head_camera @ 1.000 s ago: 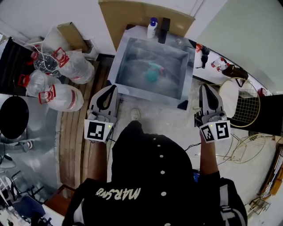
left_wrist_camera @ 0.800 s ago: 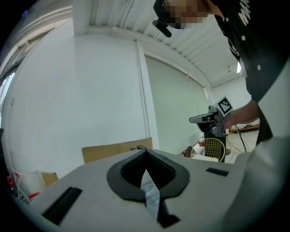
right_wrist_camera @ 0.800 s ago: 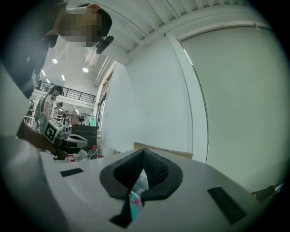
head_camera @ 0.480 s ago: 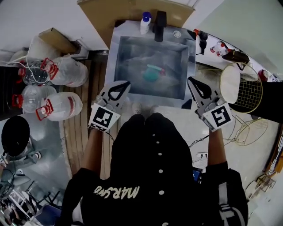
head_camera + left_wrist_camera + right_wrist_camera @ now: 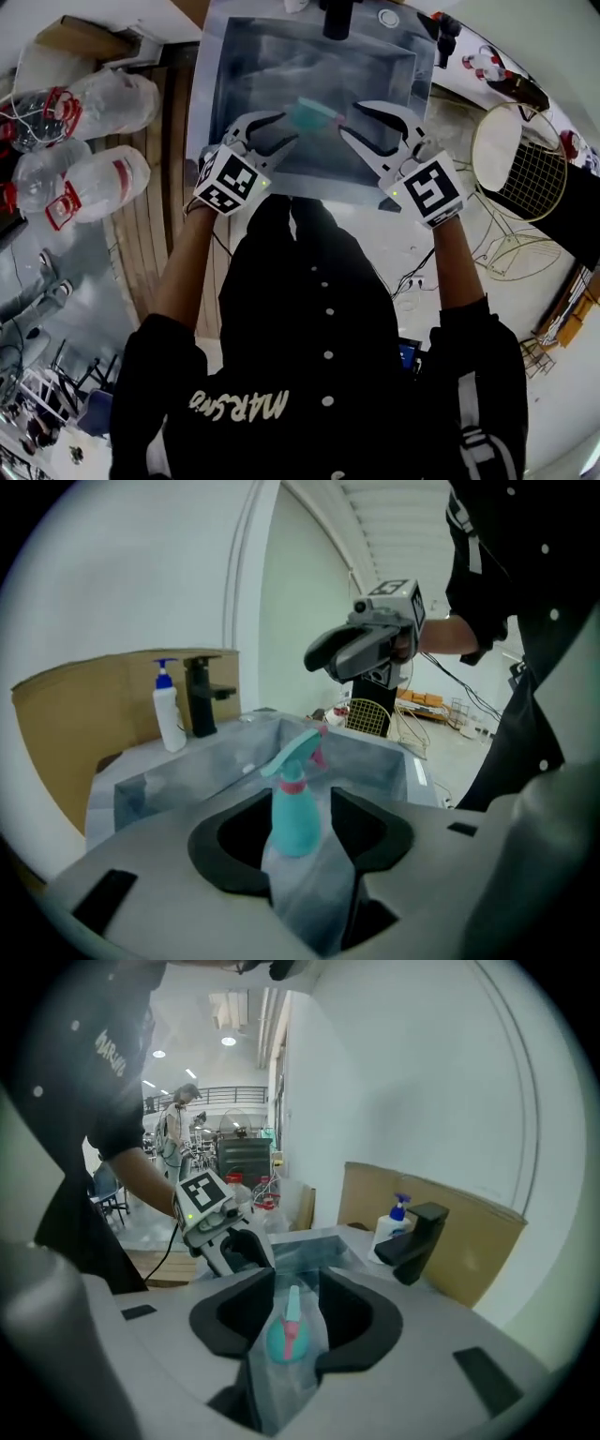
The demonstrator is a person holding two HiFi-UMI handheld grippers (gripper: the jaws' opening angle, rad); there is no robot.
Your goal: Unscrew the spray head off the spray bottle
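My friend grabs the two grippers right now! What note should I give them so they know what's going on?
Left gripper: fingers opening, holding nothing, over the sink's near edge.
Right gripper: fingers opening, holding nothing, facing the left one.
Spray bottle: stands in the sink between the two grippers, untouched.
Done: nothing unscrewed; the spray head is on the bottle.
Left: probably grip the bottle with one gripper, then twist the spray head off with the other.

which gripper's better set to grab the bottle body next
Likely left: the bottle stands side-on, centred ahead of the left gripper, jaws opening. The right gripper, also opening, looks down on the head. Nothing is between either pair yet.
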